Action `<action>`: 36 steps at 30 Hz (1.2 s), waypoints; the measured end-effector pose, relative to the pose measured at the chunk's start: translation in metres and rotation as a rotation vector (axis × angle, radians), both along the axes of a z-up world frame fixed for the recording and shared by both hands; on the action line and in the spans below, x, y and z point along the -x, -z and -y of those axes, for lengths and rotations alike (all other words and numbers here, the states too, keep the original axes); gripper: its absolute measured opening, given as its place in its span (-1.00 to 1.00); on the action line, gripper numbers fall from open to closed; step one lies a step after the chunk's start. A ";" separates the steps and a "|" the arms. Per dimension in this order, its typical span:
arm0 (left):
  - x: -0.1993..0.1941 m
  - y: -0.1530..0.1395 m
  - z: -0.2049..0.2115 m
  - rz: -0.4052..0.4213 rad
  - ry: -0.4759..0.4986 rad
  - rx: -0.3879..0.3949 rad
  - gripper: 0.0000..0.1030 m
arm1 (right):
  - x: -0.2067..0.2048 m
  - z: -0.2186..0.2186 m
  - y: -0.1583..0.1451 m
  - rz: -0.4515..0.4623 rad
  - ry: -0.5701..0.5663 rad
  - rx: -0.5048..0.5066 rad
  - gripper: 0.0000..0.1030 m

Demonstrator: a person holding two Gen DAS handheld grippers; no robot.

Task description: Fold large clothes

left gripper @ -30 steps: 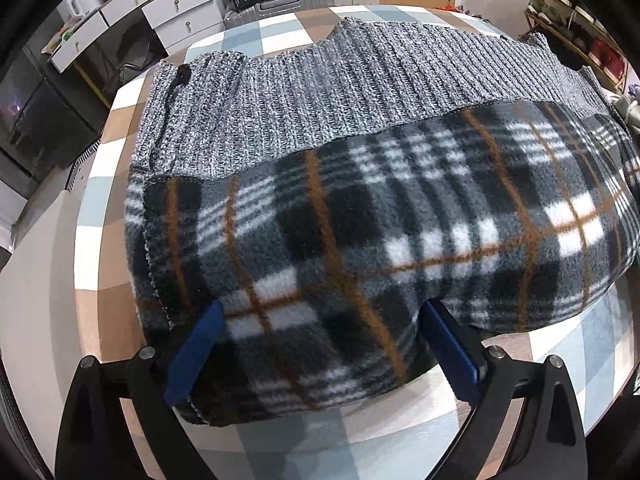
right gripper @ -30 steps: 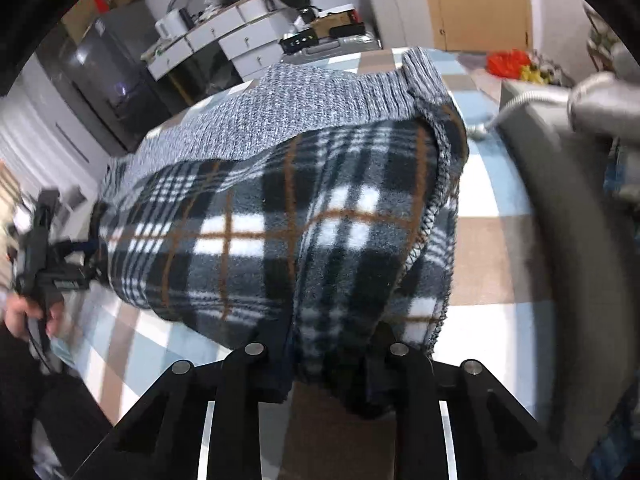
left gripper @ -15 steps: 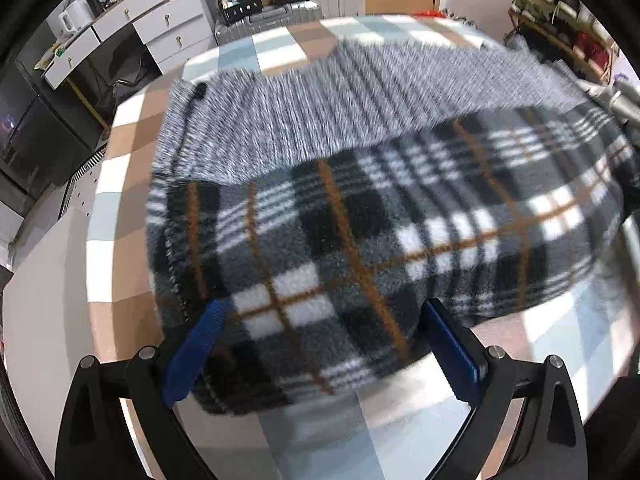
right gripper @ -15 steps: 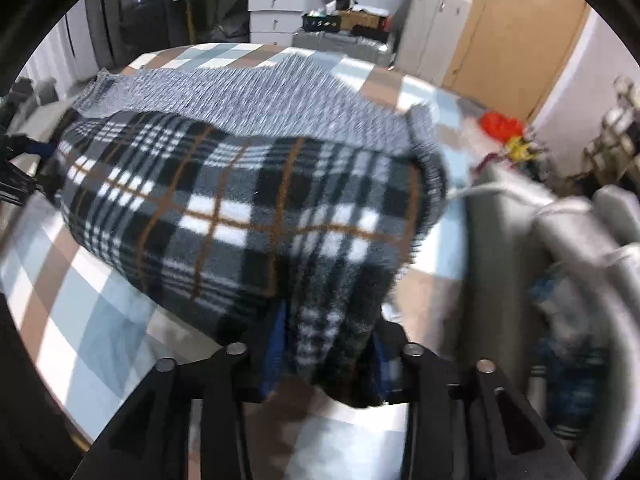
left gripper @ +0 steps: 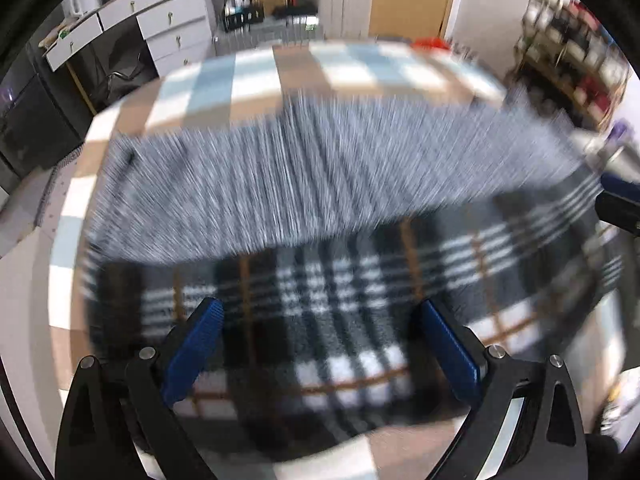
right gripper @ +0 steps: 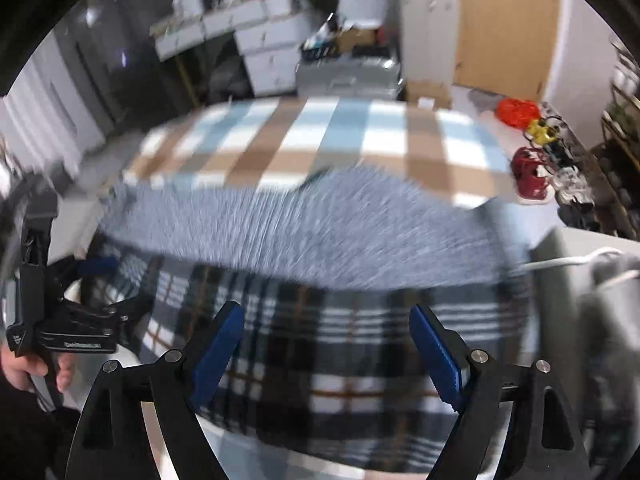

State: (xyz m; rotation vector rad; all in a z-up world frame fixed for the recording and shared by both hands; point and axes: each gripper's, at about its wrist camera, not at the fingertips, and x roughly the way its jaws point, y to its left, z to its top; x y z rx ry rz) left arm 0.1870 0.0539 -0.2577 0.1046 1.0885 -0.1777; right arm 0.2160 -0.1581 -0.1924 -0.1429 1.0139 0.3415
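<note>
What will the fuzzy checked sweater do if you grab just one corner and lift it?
The sweater would probably flop and hang down, since it is soft fleece and knit lying limp and folded on the table. The fold would likely fall open. It looks thick, so perhaps a bit heavy for one corner.

The right gripper (right gripper: 326,344) has let go of the plaid fleece garment (right gripper: 328,344) — its jaws, pinched on a bunched fold a second ago, are opening wide, pads clear. The fold now lies flat — both views have blurred.
</note>
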 end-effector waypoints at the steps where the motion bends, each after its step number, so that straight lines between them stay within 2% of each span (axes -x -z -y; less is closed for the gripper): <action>1: 0.003 0.005 -0.001 0.036 0.004 0.006 0.99 | -0.002 -0.011 0.017 -0.023 -0.008 0.065 0.65; 2: 0.006 0.004 -0.003 0.067 0.005 0.014 0.99 | -0.004 -0.019 0.035 -0.041 -0.011 0.145 0.65; 4: 0.004 0.005 -0.010 0.057 0.001 0.053 0.98 | -0.004 -0.023 0.056 -0.051 -0.028 0.211 0.67; 7: 0.005 0.003 -0.012 0.062 0.006 0.053 0.98 | -0.012 -0.016 0.064 -0.078 -0.012 0.164 0.81; 10: 0.007 0.003 -0.015 0.084 0.013 0.057 0.98 | -0.022 -0.019 0.052 -0.159 0.000 0.177 0.74; 11: 0.008 0.003 -0.015 0.096 0.018 0.058 0.99 | -0.021 -0.020 0.042 -0.149 -0.004 0.160 0.61; 12: 0.011 0.003 -0.015 0.108 0.020 0.064 0.98 | -0.019 -0.024 0.024 -0.095 -0.020 0.119 0.61; 14: 0.016 0.003 -0.013 0.136 0.023 0.063 0.99 | -0.017 -0.032 0.004 -0.023 -0.038 0.091 0.72; 16: 0.016 0.003 -0.013 0.138 0.019 0.058 0.99 | -0.023 -0.052 0.000 -0.013 -0.060 0.114 0.75; 18: 0.014 0.003 -0.012 0.136 0.016 0.057 0.98 | -0.030 -0.074 0.010 -0.054 -0.103 0.136 0.75; 20: 0.016 0.002 -0.012 0.138 0.015 0.056 0.98 | -0.037 -0.090 0.030 -0.076 -0.096 0.195 0.78; 22: 0.014 0.003 -0.012 0.131 0.027 0.046 0.99 | -0.043 -0.098 0.056 -0.139 -0.055 0.252 0.97; 25: 0.012 0.003 -0.011 0.136 0.022 0.052 0.98 | -0.042 -0.090 0.062 -0.142 -0.036 0.232 1.00; 28: 0.012 0.003 -0.008 0.140 0.014 0.037 0.99 | -0.046 -0.082 0.050 -0.172 -0.072 0.221 0.99; 33: 0.012 0.003 -0.009 0.141 0.025 0.043 0.99 | -0.024 -0.034 0.013 -0.111 -0.054 0.172 0.99; 36: 0.011 0.003 -0.009 0.138 0.023 0.041 0.99 | -0.010 -0.004 0.007 -0.081 -0.019 0.181 0.99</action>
